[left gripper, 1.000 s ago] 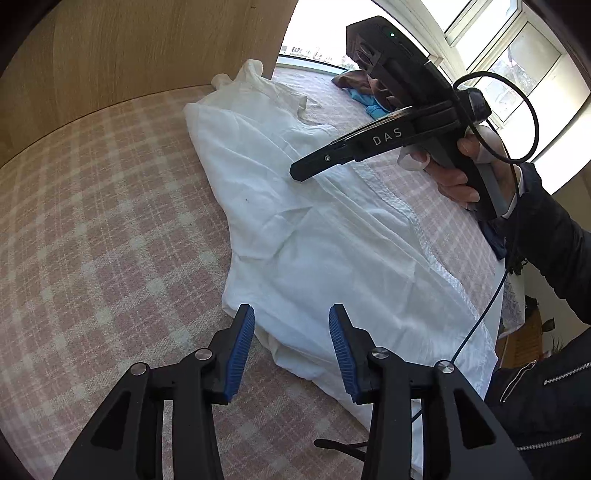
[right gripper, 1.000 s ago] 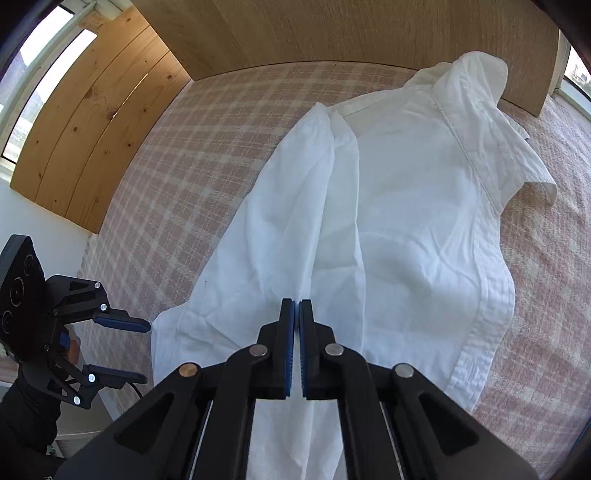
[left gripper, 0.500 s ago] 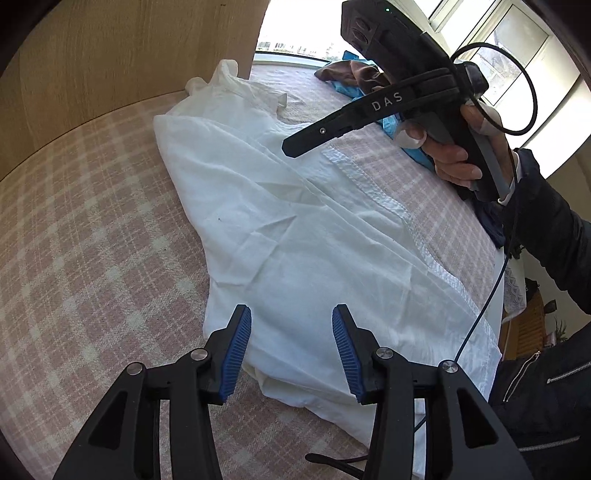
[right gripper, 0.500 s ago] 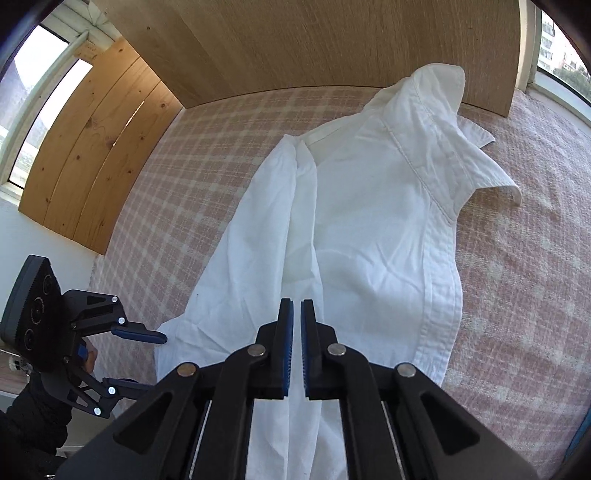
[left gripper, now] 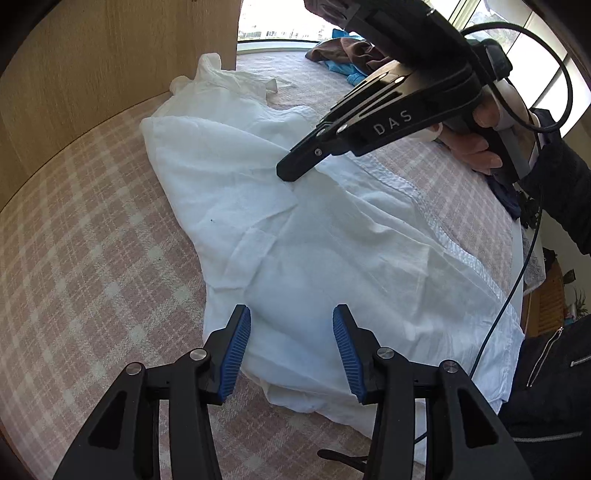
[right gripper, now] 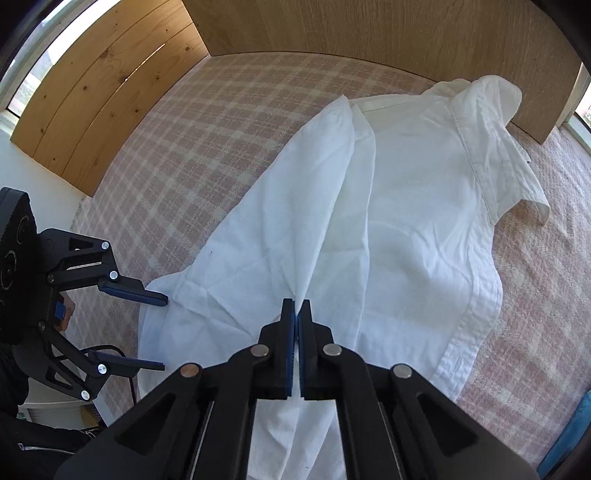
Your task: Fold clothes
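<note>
A white shirt (left gripper: 332,258) lies lengthwise on a pink plaid bedcover (left gripper: 92,240), its collar (right gripper: 498,122) at the far end by the wooden headboard. One side of the shirt (right gripper: 406,221) is folded inward along its length. My right gripper (right gripper: 296,306) is shut on that folded layer near the shirt's middle; the left wrist view shows the right gripper (left gripper: 286,175) with its tip down on the cloth. My left gripper (left gripper: 291,332) stands open just above the bunched hem, nothing between its fingers. From the right wrist view, the left gripper (right gripper: 164,332) is at the shirt's lower left edge.
A wooden headboard (right gripper: 369,29) bounds the far side. Brown and blue clothes (left gripper: 347,55) are piled by the window. A person's hand (left gripper: 476,147) and dark sleeve hold the right gripper, and its cable (left gripper: 495,325) hangs across the shirt's right edge.
The right gripper, still shut, has come lower and nearer the shirt's left side with the fold. The left gripper has edged forward over the hem and stays open.
</note>
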`<state>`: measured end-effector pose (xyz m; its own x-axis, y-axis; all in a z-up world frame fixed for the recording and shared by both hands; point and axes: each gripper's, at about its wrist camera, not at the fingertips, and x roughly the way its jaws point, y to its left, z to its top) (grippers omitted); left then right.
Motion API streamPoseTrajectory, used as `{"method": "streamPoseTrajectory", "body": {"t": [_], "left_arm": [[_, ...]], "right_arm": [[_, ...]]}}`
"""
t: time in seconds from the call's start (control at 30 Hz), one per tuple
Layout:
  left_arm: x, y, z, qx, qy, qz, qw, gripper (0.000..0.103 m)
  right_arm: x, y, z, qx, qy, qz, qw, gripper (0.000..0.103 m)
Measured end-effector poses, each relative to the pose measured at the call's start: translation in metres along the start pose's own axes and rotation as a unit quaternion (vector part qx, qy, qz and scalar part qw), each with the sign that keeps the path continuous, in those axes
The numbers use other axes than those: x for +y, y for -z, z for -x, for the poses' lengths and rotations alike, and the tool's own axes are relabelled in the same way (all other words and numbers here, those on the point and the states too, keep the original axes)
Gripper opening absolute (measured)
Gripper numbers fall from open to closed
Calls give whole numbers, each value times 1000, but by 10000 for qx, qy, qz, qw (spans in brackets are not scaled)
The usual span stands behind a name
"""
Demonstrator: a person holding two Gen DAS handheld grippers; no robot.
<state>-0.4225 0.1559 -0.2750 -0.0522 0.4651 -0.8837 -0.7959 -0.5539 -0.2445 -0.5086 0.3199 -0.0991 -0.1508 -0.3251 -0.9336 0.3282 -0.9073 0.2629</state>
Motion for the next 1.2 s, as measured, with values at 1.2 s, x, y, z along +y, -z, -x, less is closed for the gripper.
{"method": "streamPoseTrajectory", "body": {"t": [1.2], "left_arm": [[-67,57,0,461,63,-186,9987,44]], "right_arm": [[51,127,-92,482,-40,1,9988,22]]}}
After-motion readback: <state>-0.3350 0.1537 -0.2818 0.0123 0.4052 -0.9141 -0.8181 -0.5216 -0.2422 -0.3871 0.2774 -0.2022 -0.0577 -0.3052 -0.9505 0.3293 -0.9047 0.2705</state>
